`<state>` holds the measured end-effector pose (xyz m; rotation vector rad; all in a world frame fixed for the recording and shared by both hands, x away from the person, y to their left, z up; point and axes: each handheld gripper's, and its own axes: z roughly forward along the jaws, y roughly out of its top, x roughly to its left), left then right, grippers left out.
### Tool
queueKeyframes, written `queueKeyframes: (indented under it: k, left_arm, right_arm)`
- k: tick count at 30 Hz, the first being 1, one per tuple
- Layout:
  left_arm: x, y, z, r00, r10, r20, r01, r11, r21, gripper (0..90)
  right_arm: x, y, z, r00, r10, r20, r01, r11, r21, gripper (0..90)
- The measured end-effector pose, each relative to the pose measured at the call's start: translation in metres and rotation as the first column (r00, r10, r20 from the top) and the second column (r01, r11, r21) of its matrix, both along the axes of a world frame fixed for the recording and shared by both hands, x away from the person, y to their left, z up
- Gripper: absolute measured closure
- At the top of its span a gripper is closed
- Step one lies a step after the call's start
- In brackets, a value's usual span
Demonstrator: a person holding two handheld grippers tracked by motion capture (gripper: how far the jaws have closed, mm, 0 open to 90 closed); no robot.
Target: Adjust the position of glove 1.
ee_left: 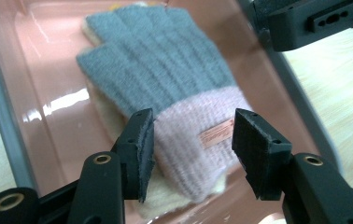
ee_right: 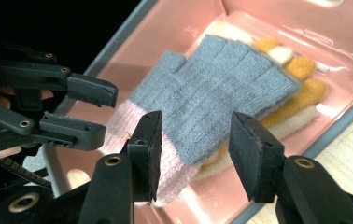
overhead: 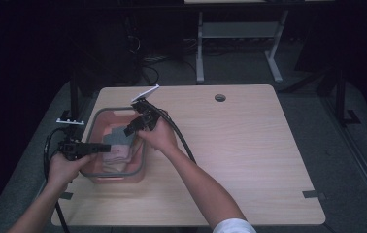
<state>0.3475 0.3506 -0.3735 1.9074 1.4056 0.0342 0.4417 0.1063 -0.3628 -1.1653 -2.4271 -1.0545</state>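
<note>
A pink bin [overhead: 94, 127] with a grey rim stands at the table's left. Inside lies a knit glove [ee_left: 165, 60] with grey fingers and a pink cuff, flat on top of a cream and yellow glove [ee_right: 300, 79]. My left gripper [ee_left: 192, 142] hovers over the pink cuff from the bin's left side, jaws open, pads clear of the wool. From the bin's right side my right gripper [ee_right: 195, 140] hangs over the grey palm [ee_right: 216, 84], also open with nothing pinched. The two grippers [overhead: 105, 148] [overhead: 131, 128] face each other across the bin.
The light wooden table [overhead: 249, 145] stretches bare to the right of the bin, with a round cable hole [overhead: 220, 97] near its far edge. A white card [overhead: 145, 93] lies just behind the bin. Beyond the table, desk legs stand on a dark floor.
</note>
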Motion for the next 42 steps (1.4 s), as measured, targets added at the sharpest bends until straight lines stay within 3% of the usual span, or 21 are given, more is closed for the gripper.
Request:
queueKeyframes:
  k: [13,23,31,42]
  left_arm:
    - [0.000,-0.006,0.029,0.9980,-0.029,0.057,0.032,0.9979,-0.056,44.2]
    - [-0.002,-0.024,0.040,0.9948,-0.062,0.080,0.068,0.9953,-0.070,41.6]
    - [0.001,-0.044,0.041,0.9913,-0.099,0.087,0.105,0.9926,-0.062,40.1]
    - [0.007,-0.069,0.042,0.9838,-0.157,0.087,0.162,0.9850,-0.059,36.0]
  right_arm:
    - [-0.002,-0.024,0.021,0.9993,-0.030,0.021,0.029,0.998,0.052,51.3]
    - [-0.005,-0.048,0.023,0.9979,-0.064,0.011,0.062,0.994,0.088,49.7]
    - [-0.011,-0.068,0.025,0.9969,-0.077,0.014,0.075,0.992,0.104,48.8]
    - [-0.014,-0.105,0.019,0.9907,-0.136,-0.011,0.136,0.984,0.115,46.9]
